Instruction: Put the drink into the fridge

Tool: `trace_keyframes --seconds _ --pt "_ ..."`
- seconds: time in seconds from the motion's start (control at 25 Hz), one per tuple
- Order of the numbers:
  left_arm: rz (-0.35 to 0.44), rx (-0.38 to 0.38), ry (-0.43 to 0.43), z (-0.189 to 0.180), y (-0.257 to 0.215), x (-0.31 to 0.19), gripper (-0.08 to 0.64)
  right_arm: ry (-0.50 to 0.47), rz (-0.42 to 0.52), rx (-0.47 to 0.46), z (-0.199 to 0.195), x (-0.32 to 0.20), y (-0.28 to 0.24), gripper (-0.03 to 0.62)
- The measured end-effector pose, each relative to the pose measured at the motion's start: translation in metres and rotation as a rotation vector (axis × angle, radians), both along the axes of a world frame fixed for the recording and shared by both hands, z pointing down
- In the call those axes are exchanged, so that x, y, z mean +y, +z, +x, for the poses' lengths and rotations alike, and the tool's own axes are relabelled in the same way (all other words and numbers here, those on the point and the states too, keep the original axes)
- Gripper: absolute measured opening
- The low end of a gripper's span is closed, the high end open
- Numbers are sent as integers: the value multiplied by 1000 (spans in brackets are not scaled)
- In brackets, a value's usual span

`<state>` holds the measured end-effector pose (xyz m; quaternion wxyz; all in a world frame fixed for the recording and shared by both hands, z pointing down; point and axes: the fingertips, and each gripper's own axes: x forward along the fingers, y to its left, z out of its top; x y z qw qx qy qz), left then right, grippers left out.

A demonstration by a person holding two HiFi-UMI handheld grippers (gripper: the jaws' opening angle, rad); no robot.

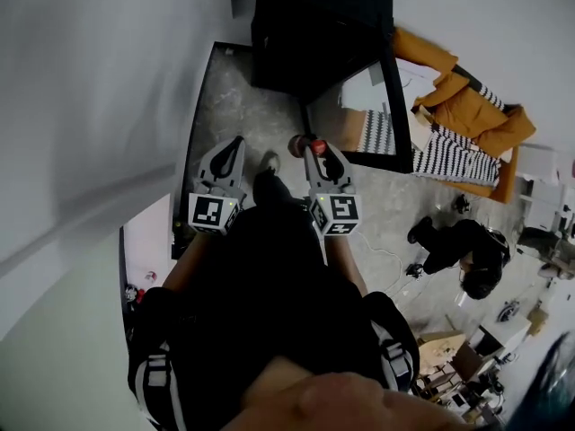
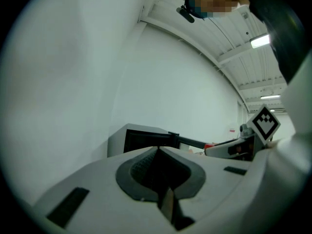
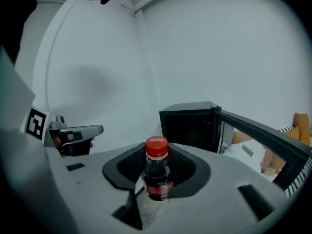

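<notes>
One bottle (image 3: 157, 177) is counted, and one red cap (image 3: 156, 147) is counted on it. One fridge (image 3: 187, 126) is seen, with one door (image 3: 261, 138). Two tongs are counted: the left tongs (image 1: 237, 142) and the right tongs (image 1: 313, 146). Two marker cubes are counted, one to each: a left cube (image 1: 216, 211) and a right cube (image 1: 336, 214). One orange jacket (image 1: 467, 106) is counted. Striped cloth (image 1: 454, 155) is seen beside it, and a second striped patch is seen through the door; whether one piece or two is meant cannot be told. One further person (image 1: 458, 254) is counted on the floor (image 1: 395, 214).
</notes>
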<state>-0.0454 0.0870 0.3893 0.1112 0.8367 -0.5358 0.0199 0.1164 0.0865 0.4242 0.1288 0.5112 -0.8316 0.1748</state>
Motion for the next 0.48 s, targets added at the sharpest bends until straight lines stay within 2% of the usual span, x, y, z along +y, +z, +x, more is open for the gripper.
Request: trace_keyframes --seconds 0.28,0.48 --pt "4 -7 -25 32 -4 -49 5 -50 -16 9 22 -55 11 124" --pt "12 -28 -19 50 -2 -67 5 -65 13 0 33 -87 12 124"
